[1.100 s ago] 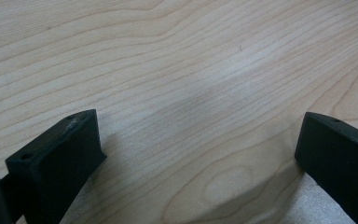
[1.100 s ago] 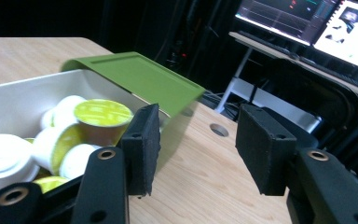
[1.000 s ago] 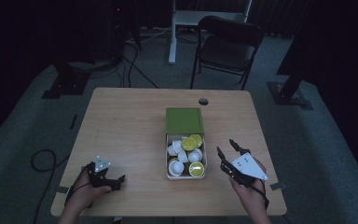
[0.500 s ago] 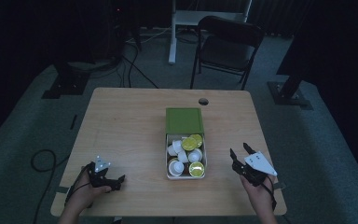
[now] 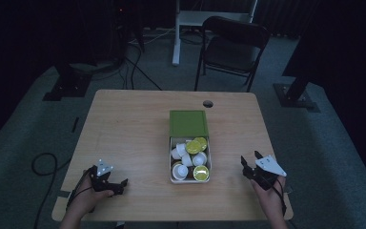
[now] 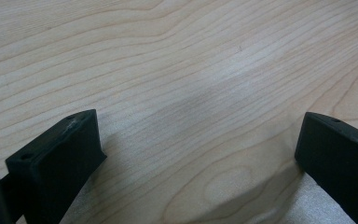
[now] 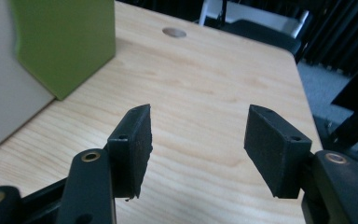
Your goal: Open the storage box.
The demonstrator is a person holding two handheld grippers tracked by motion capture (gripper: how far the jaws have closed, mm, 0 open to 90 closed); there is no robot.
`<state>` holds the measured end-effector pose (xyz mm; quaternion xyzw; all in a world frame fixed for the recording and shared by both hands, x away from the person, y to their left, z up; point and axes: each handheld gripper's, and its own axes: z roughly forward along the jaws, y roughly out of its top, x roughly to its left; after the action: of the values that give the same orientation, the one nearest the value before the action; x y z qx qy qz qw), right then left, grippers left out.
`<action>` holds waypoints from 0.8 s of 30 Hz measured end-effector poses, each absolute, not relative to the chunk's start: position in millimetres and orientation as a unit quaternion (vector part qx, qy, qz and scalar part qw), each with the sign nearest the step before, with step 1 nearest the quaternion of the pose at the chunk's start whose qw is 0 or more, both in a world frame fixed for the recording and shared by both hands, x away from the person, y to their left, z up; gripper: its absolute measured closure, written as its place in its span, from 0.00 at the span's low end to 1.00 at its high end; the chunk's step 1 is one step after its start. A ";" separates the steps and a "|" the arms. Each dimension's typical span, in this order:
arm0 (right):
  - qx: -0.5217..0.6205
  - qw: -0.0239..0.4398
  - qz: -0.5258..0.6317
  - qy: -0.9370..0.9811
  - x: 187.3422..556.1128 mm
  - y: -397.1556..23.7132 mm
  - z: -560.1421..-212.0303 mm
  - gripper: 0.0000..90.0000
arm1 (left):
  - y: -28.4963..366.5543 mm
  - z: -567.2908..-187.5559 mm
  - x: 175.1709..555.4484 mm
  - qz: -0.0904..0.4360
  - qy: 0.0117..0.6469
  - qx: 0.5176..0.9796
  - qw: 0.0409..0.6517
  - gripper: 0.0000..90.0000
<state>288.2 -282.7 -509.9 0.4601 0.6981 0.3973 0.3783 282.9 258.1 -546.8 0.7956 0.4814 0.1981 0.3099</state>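
Right gripper (image 5: 250, 161) sank w/ empty jaws opening halfway, left gripper (image 5: 117, 183) wide, empty; small white-and-yellow plastic pods (image 5: 194, 160) look light, crushable — pinch sides.

Black two-jaw left claw (image 5: 116, 183) and right claw (image 5: 250, 161), blocky matte pads with small screw holes; brass-ringed pivots on the right; grey three-cornered plates on top; black cables trailing behind.

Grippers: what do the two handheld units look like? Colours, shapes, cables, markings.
Both are black two-jaw units. The left gripper carries a small grey three-cornered plate with pale dots at its corners, and a dark cable trails from it. The right gripper bears a larger pale three-cornered plate. Up close, the jaws are matte black blocks with small holes; the right gripper's arms show brass-coloured pivot rings. No sleeves show.
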 end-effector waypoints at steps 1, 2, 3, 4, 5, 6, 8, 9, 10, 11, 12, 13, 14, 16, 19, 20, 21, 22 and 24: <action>0.463 0.375 0.396 0.699 289.0 -284.1 -512.3 0.46 | 258.1 -546.8 282.9 0.198 0.481 0.796 0.310 0.01; 0.465 0.374 0.388 0.702 289.7 -285.4 -514.6 0.47 | 258.1 -546.8 282.9 0.198 0.481 0.796 0.310 0.01; 0.469 0.374 0.378 0.705 290.4 -286.5 -516.9 0.47 | 258.1 -546.8 282.9 0.198 0.481 0.796 0.310 0.01; 0.475 0.374 0.371 0.705 291.1 -287.9 -519.0 0.48 | 258.1 -546.8 282.9 0.198 0.481 0.796 0.310 0.01; 0.483 0.368 0.367 0.704 292.0 -289.5 -520.8 0.49 | 258.1 -546.8 282.9 0.198 0.481 0.796 0.310 0.01; 0.491 0.362 0.364 0.704 293.1 -291.0 -522.7 0.49 | 258.1 -546.8 282.9 0.198 0.481 0.796 0.310 0.01; 0.502 0.351 0.354 0.706 294.8 -293.5 -526.1 0.48 | 258.1 -546.8 282.9 0.198 0.481 0.796 0.310 0.01; 0.507 0.347 0.352 0.706 295.6 -294.7 -527.8 0.48 | 258.1 -546.8 282.9 0.198 0.481 0.796 0.310 0.01; 0.510 0.343 0.351 0.706 296.1 -295.7 -529.5 0.48 | 258.1 -546.8 282.9 0.198 0.481 0.796 0.310 0.01; 0.510 0.343 0.351 0.706 296.1 -295.7 -529.5 0.48 | 258.1 -546.8 282.9 0.198 0.481 0.796 0.310 0.01; 0.514 0.337 0.350 0.707 297.3 -296.7 -532.6 0.47 | 258.1 -546.8 282.9 0.198 0.481 0.796 0.310 0.01; 0.515 0.334 0.348 0.709 297.9 -297.1 -533.9 0.47 | 258.2 -546.8 282.9 0.198 0.481 0.796 0.310 0.01; 0.516 0.331 0.346 0.710 298.7 -297.5 -535.2 0.47 | 258.1 -546.8 282.9 0.198 0.481 0.796 0.310 0.01; 0.522 0.328 0.340 0.711 299.8 -298.4 -537.2 0.49 | 258.0 -546.8 282.9 0.198 0.482 0.795 0.310 0.01; 0.530 0.313 0.341 0.710 301.2 -300.0 -539.9 0.49 | 258.1 -546.8 282.9 0.198 0.481 0.796 0.310 0.01; 0.533 0.309 0.340 0.710 301.4 -300.4 -540.6 0.49 | 258.1 -546.8 282.9 0.198 0.481 0.796 0.310 0.01; 0.535 0.307 0.340 0.710 301.8 -300.8 -541.6 0.49 | 258.1 -546.8 282.9 0.198 0.481 0.796 0.310 0.01; 0.535 0.305 0.335 0.713 302.3 -301.4 -542.7 0.49 | 258.0 -546.8 282.9 0.198 0.482 0.795 0.310 0.01; 0.541 0.300 0.326 0.715 303.3 -302.2 -545.2 0.48 | 258.1 -546.8 282.9 0.197 0.482 0.795 0.310 0.01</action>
<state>303.3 -302.2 -545.2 0.5408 0.7150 0.3263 0.2998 282.9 258.1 -546.8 0.7955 0.4818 0.1974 0.3100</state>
